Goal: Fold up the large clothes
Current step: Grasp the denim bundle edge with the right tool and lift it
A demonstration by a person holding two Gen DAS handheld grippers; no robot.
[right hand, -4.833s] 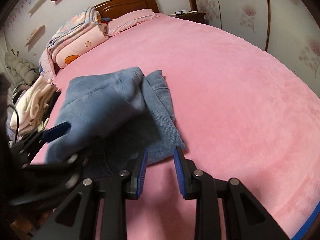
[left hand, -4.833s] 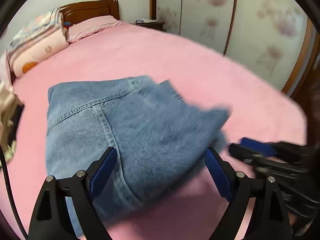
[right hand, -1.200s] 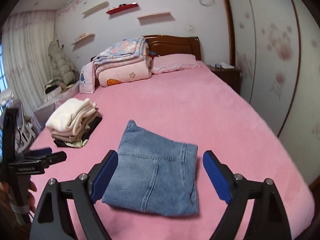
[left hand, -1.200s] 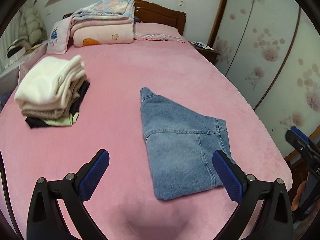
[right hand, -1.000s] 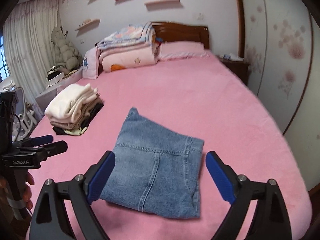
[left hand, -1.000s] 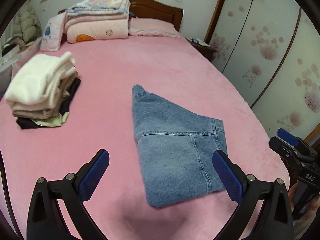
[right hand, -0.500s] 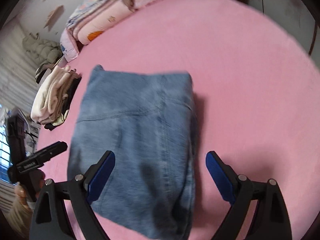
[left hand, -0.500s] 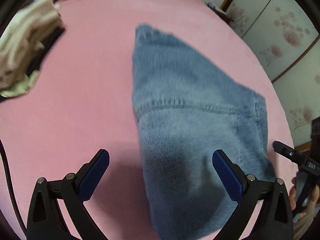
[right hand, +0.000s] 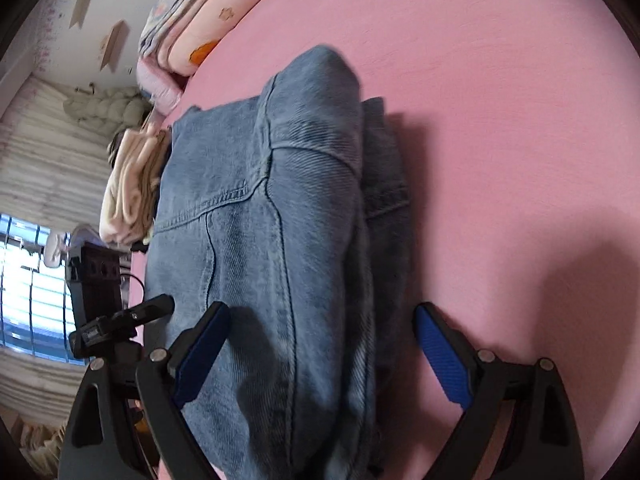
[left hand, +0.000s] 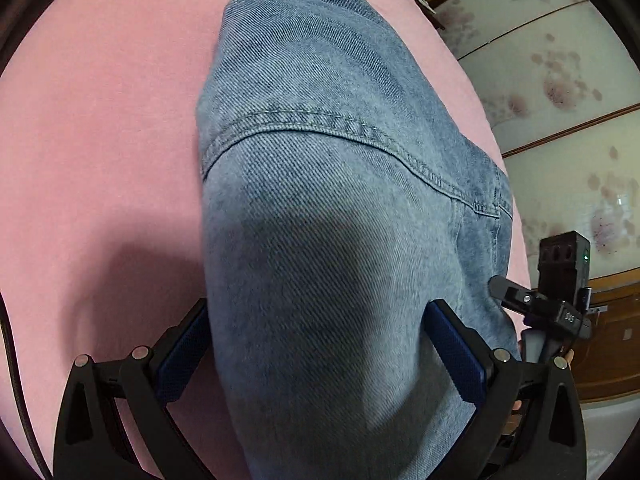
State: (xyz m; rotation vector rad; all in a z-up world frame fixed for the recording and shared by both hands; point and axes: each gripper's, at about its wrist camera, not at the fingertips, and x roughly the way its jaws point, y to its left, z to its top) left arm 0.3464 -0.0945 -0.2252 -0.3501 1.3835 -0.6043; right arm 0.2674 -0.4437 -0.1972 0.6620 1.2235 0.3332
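Note:
Folded blue denim jeans (left hand: 328, 208) lie on the pink bed (left hand: 100, 120). My left gripper (left hand: 320, 354) is open wide and low over their near end, one blue pad on each side of the fold. In the right wrist view the same jeans (right hand: 272, 240) show as a thick folded stack. My right gripper (right hand: 320, 358) is also open; its left pad is over the denim and its right pad over the bare sheet. Each gripper shows at the edge of the other's view: the right gripper (left hand: 560, 308) and the left gripper (right hand: 120, 320).
A stack of folded cream and dark clothes (right hand: 128, 188) sits on the bed beyond the jeans. Folded quilts and pillows (right hand: 192, 20) are piled at the headboard. Flowered wardrobe doors (left hand: 560, 80) stand close beside the bed. Bare pink sheet (right hand: 500, 120) lies to the right.
Both grippers have dropped from a raised view of the whole bed to close over the jeans' near end. They stay open, and the jeans have not moved.

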